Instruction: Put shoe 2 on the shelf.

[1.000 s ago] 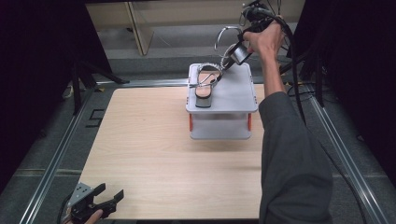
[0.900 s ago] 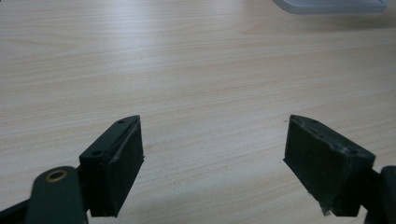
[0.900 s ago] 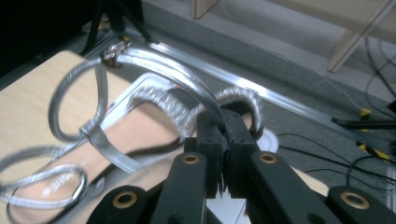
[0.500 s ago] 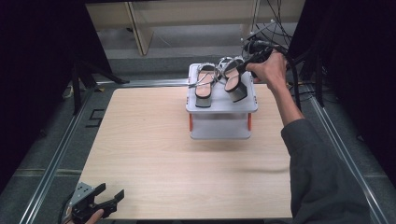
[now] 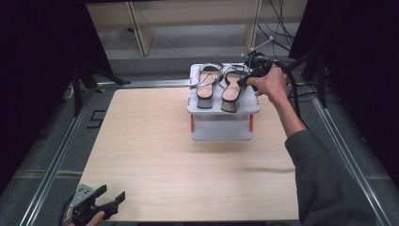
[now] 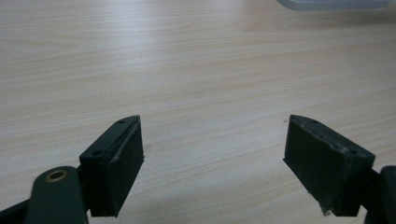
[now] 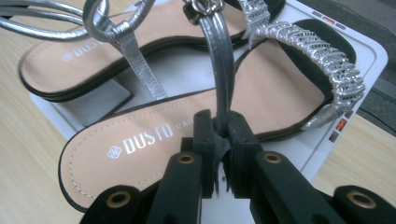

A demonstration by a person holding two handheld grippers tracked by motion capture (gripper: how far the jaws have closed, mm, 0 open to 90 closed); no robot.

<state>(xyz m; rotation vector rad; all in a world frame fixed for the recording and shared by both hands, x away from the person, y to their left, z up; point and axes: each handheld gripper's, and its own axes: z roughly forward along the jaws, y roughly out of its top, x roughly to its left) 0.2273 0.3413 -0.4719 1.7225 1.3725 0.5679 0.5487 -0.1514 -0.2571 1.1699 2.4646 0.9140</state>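
Two silver-strapped sandals stand side by side on a grey raised stand [image 5: 221, 128] at the far side of the table. The left sandal [image 5: 205, 87] lies free. The right sandal [image 5: 231, 89] rests on the stand's top, and my right gripper [image 5: 245, 79] reaches it from the right. In the right gripper view my right gripper [image 7: 223, 135] is shut on that sandal's silver ankle strap [image 7: 222, 60], above its tan insole [image 7: 154, 140], with the other sandal [image 7: 60, 60] behind. My left gripper [image 5: 112, 201] sits open at the table's near left corner, and nothing lies between its jaws [image 6: 212, 158].
The wooden table [image 5: 164, 155] stretches bare between the stand and my left gripper. Metal rails run along both table sides. Shelving and cables stand behind the stand, and the person's right sleeve crosses the table's right edge.
The right hand has come down from above the stand with the sandal hanging by its strap. The sandal now rests on the stand beside the other one. The left gripper has stayed put.
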